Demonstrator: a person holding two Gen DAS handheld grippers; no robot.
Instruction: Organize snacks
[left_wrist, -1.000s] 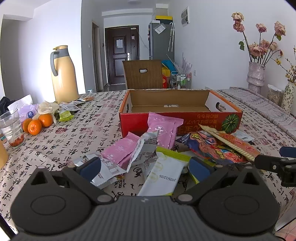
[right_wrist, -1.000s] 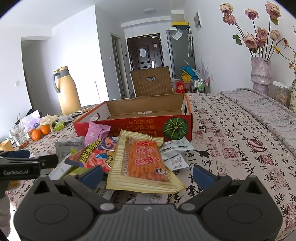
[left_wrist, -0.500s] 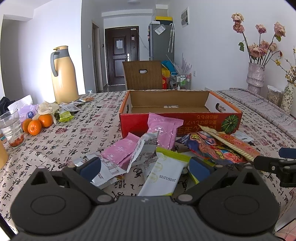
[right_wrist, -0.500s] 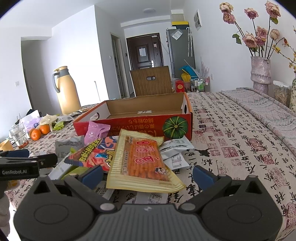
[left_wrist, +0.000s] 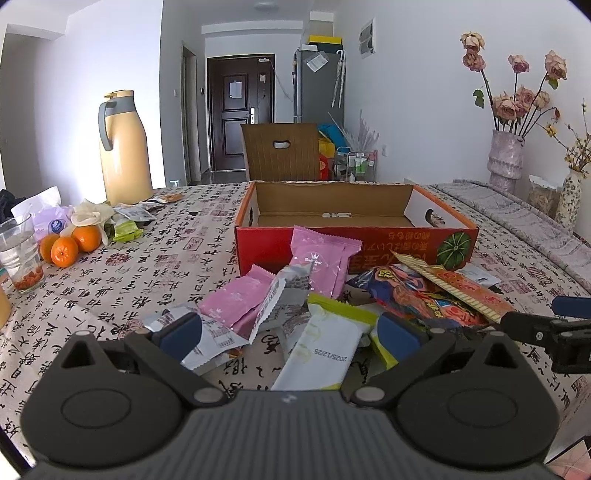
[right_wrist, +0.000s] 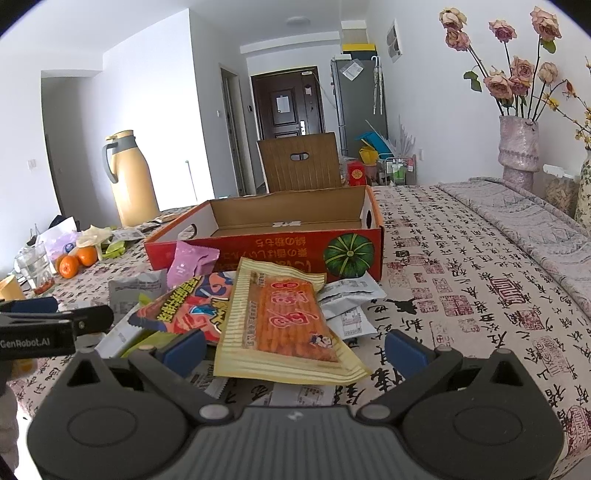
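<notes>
Yellow striped snack packet (right_wrist: 284, 325) lies flat atop the snack pile, long axis running near to far, far end toward the red cardboard box (right_wrist: 295, 247); box sits open-topped just beyond. Right gripper (right_wrist: 295, 349) level, fingers spread wide either side of the packet's near end, gripping nothing; left gripper (left_wrist: 290, 332) likewise spread over a white-green packet (left_wrist: 325, 350).

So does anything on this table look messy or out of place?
Yes. The red cardboard box sits empty while snack packets lie heaped in front of it: a pink packet leans against its wall, and a yellow striped packet lies atop others.
</notes>
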